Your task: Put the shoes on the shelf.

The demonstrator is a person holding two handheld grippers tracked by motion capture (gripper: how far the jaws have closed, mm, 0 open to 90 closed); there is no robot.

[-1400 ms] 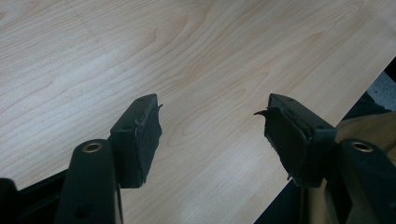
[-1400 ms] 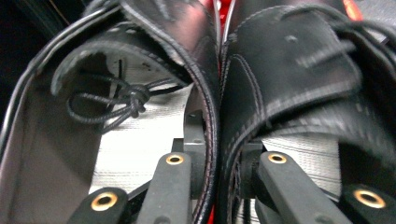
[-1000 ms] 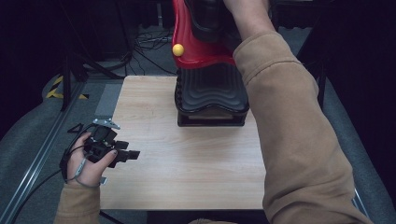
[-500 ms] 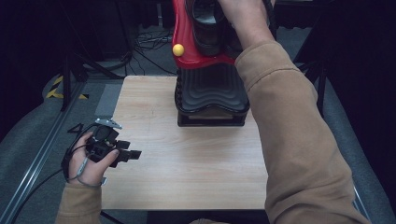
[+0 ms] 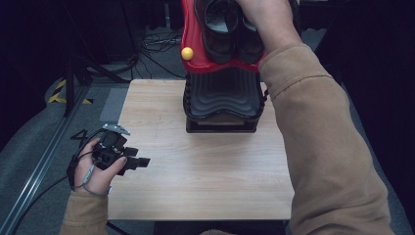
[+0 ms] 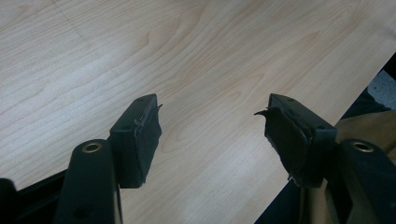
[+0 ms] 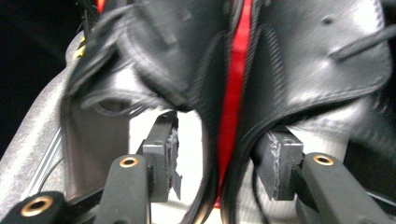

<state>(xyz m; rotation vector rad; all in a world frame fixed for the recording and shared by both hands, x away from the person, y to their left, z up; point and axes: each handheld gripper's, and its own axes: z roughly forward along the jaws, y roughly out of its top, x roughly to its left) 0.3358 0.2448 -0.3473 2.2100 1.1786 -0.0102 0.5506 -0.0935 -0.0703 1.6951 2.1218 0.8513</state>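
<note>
While my right claw [image 7: 217,135] hung at the twelve o'clock end of the table [image 5: 195,181], its jaws had just been opening, and they stood well apart. The inner edges of the black shoes [image 7: 327,60] and a strip of the red holder [image 7: 236,84] lay between them, though as far as I could tell neither pad pressed on anything. I judged this the letting-go step, with the pair lodged side by side in the holder. The next move called for drawing straight back, so that the torn pad rubber would not snag a shoe collar.

The shoes [image 5: 227,29] looked like smooth, faintly glossy leather with stitched rims. The holder [image 5: 195,54] was glossy red, curved, with a small yellow ball [image 5: 187,53] at its nine o'clock side. Under it stood a black ribbed base [image 5: 222,95], wavy-grooved and matte, on pale wood-grain board. My left claw [image 5: 139,161] waited at eight o'clock, jaws wide and empty [image 6: 212,126].
</note>
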